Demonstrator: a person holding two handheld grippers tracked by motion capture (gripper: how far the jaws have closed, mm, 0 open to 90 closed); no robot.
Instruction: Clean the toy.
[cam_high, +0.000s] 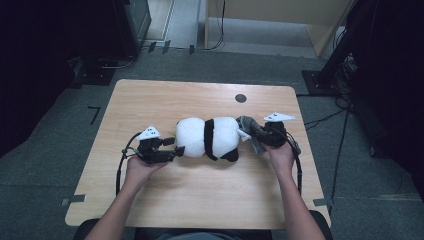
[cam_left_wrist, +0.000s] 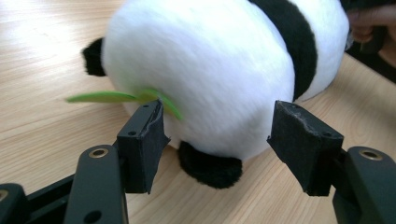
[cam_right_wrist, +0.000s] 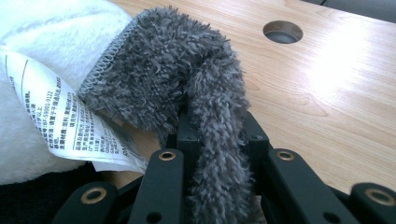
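Clearly soft and light: plush panda lay between left gripper jaws, standing apart; right gripper jaws clamped grey cloth; best pinched there.

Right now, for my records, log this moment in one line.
left gripper: open beside plush black-and-white panda | right gripper: shut on fuzzy grey cloth

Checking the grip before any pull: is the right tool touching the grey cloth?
Touching. The right gripper view shows the right tool with its jaws shut on the grey cloth, which runs down between them.
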